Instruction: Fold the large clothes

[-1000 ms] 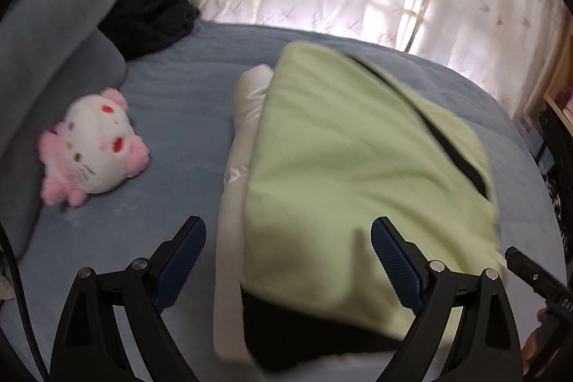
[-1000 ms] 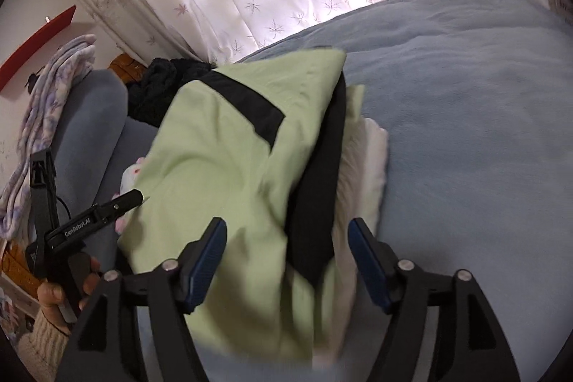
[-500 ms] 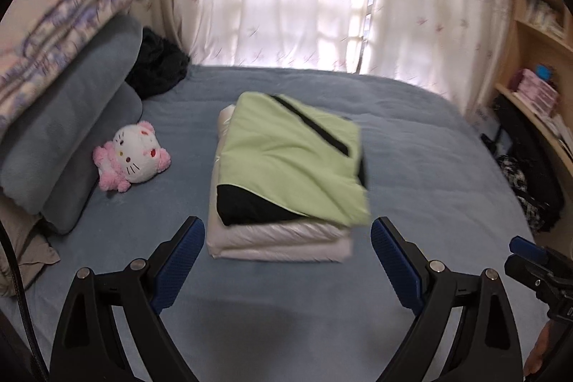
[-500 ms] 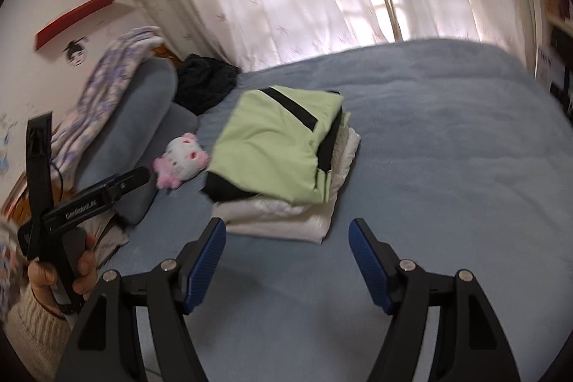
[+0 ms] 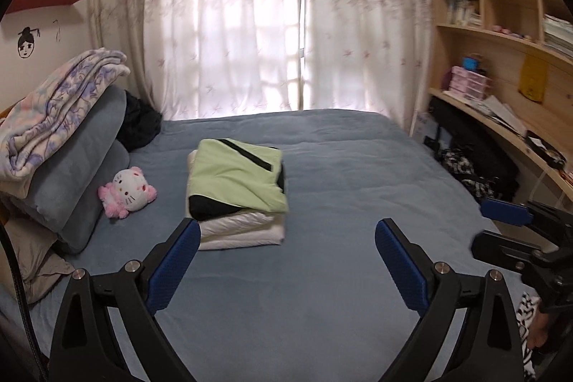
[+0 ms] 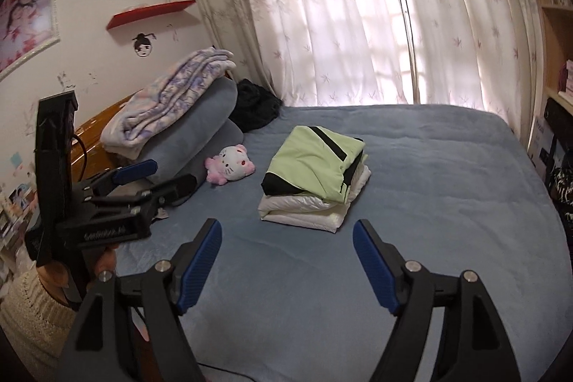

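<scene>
A folded light-green garment with black trim (image 5: 236, 179) lies on top of a folded white padded garment (image 5: 240, 230) in the middle of the blue bed (image 5: 340, 203). The same stack shows in the right wrist view, green (image 6: 315, 163) over white (image 6: 304, 210). My left gripper (image 5: 286, 260) is open and empty, held back from the stack above the bed. My right gripper (image 6: 286, 260) is open and empty, also well back from the stack. The right gripper shows at the right edge of the left wrist view (image 5: 515, 224).
A pink and white plush cat (image 5: 127, 192) lies left of the stack. Grey pillows (image 5: 71, 174) with a folded floral blanket (image 5: 53, 110) and a black garment (image 5: 138, 126) sit at the bed's head. Wooden shelves (image 5: 501, 59) stand on the right. Curtains (image 5: 286, 24) hang behind.
Both grippers have pulled far back from the stack, which they were close over a second ago. The green garment now lies still on the white one.
</scene>
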`<state>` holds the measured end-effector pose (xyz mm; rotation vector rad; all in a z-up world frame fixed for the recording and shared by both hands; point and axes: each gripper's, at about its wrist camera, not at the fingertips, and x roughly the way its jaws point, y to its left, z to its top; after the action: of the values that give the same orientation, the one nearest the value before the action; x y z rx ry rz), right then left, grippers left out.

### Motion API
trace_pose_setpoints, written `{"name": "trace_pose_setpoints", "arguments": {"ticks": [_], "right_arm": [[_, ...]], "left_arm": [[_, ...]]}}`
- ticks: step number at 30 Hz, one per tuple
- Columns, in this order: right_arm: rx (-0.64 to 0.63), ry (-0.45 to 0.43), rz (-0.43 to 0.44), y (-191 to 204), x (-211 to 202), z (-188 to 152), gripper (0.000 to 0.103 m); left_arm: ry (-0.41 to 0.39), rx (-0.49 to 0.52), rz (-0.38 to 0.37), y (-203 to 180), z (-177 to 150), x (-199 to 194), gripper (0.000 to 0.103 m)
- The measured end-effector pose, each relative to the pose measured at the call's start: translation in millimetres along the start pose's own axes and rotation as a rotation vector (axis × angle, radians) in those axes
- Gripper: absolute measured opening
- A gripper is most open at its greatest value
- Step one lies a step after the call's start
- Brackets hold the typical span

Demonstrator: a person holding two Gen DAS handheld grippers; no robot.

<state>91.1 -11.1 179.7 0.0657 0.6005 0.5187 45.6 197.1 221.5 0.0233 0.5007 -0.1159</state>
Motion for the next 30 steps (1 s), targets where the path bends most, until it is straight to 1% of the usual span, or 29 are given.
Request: {"name": "trace_pose_setpoints", "arguments": {"ticks": [3, 6, 9, 11, 14, 16, 18, 19, 21, 23, 25, 28, 30], "right_arm": [[-0.002, -0.005, -0.018, -3.0, -15.2, -22.2, 0.077], [0.013, -0.017, -0.05, -11.8, -22.3, -49.1, 0.077], [0.047, -0.004, -0.084, -23.9, -19.1, -79.7, 0.077], [0.075, 0.021, -0.115, -32.8, -11.3, -99.7, 0.077], [0.11, 0.065, -0.161, -42.9, -0.3, -125.2, 0.077], [0.117, 0.08, -0.179, -46.0, 3.5, -139.6, 0.077], [0.115, 0.086, -0.225, -47.1, 8.3, -153.2, 0.078], [0.113, 0.078, -0.249, -47.1, 9.8, -158.8, 0.078], [0.11, 0.058, -0.292, -47.0, 9.2, -171.1, 0.086], [0.117, 0.038, -0.323, -47.6, 8.1, -182.6, 0.095], [0.132, 0.036, -0.344, -51.2, 9.3, -189.6, 0.096], [0.15, 0.061, -0.36, -56.9, 13.0, -200.4, 0.097], [0.15, 0.073, -0.379, -61.6, 14.8, -206.4, 0.1]], "left_arm": [[-0.001, -0.028, -0.047, -13.9, -25.4, -15.3, 0.098], [-0.008, -0.049, -0.074, -26.2, -56.5, -21.3, 0.098], [-0.017, -0.052, -0.05, -37.0, -87.6, -14.3, 0.098], [-0.006, -0.058, -0.028, -44.1, -109.4, -2.4, 0.098], [0.052, -0.067, -0.006, -55.6, -138.8, 19.2, 0.098], [0.084, -0.07, 0.01, -64.8, -157.8, 31.5, 0.098], [0.101, -0.067, 0.027, -70.0, -169.7, 41.6, 0.098], [0.11, -0.063, 0.038, -73.6, -175.8, 45.5, 0.098], [0.133, -0.065, 0.052, -79.2, -187.2, 53.4, 0.098], [0.155, -0.084, 0.048, -82.6, -195.9, 59.5, 0.098], [0.178, -0.108, 0.052, -84.0, -203.1, 64.2, 0.098], [0.21, -0.13, 0.043, -83.8, -213.5, 69.8, 0.098], [0.234, -0.132, 0.048, -85.4, -220.2, 73.5, 0.098]]}}
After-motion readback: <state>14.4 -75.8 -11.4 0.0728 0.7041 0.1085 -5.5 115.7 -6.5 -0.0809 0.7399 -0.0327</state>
